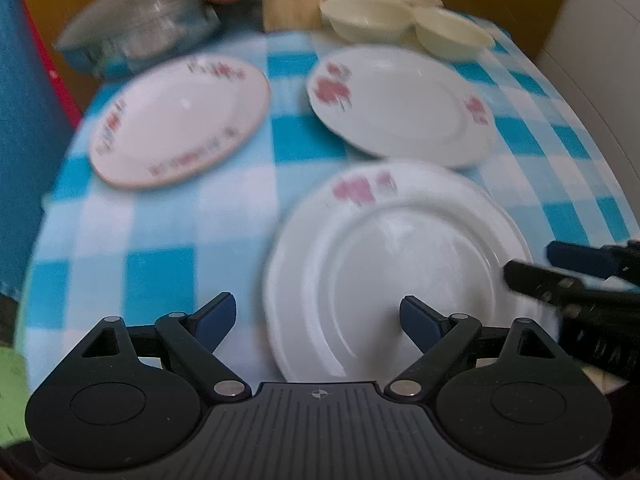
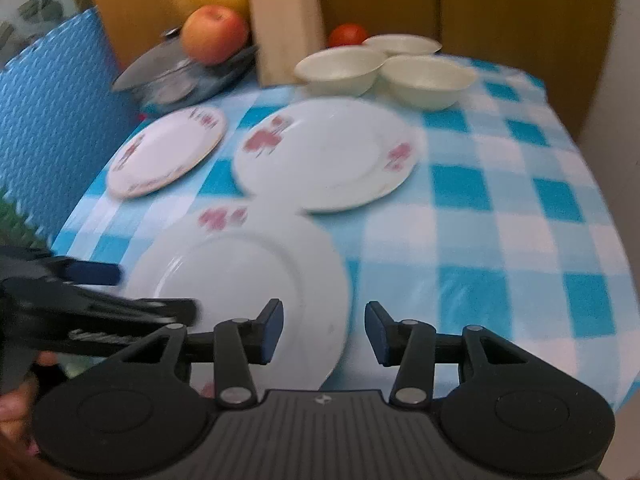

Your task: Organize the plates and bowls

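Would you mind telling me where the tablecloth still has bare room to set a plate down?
The widest bare patch is the checked cloth right of the nearest plate and the middle plate, in front of the bowls. A smaller patch lies in front of the gold-rimmed plate. The back edge is crowded.

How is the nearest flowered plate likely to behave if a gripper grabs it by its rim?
The nearest plate looks glazed and glossy, so probably stiff but slippery between pads. It lies flat on the checked tablecloth with a low rim, likely awkward to get under. It looks ceramic, so a drop may chip it.
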